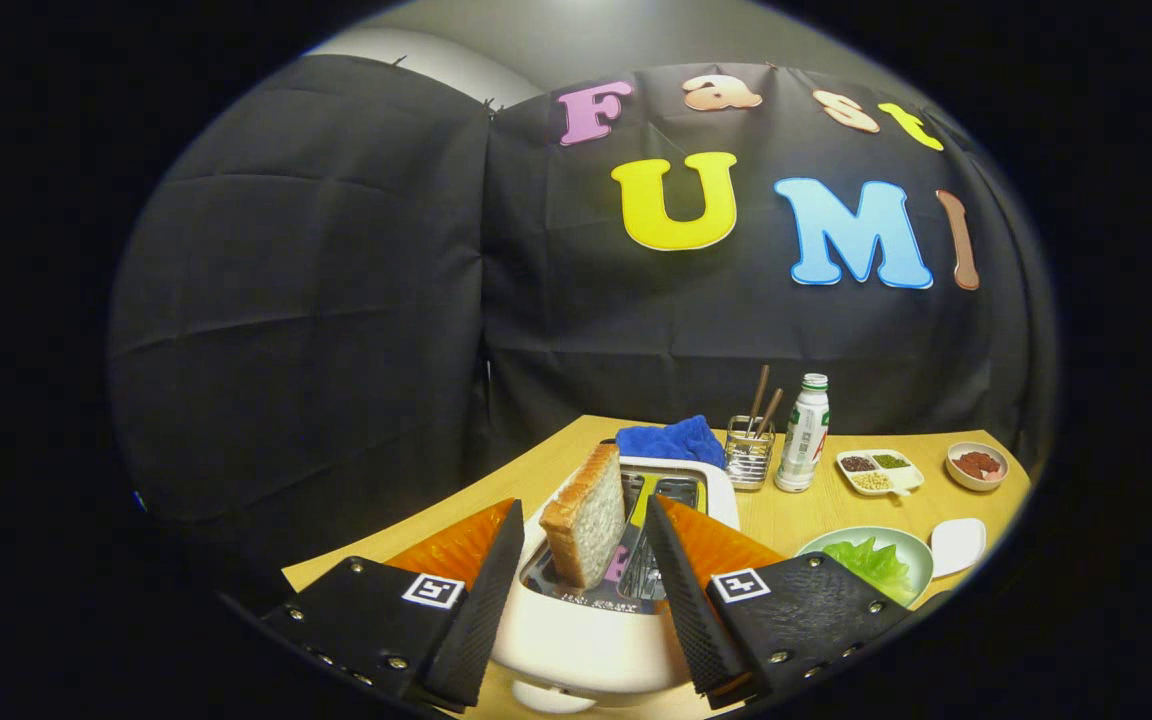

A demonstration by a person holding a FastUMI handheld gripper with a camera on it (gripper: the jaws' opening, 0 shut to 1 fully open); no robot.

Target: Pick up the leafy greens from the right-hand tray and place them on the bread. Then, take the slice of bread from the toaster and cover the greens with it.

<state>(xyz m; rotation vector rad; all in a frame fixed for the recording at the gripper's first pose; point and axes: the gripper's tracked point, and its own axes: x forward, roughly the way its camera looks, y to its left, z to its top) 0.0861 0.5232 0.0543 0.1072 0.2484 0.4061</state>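
Two fingers (496, 560) straddle toaster (626, 630); bottle (802, 434), plate (911, 555) beyond.

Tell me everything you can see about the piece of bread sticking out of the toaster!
The slice of bread is thick, with a pale speckled face and a golden-brown crust. It stands on edge, leaning a little, its lower end down in a slot of the white toaster. It sits between the open tool fingers, and neither finger touches it.
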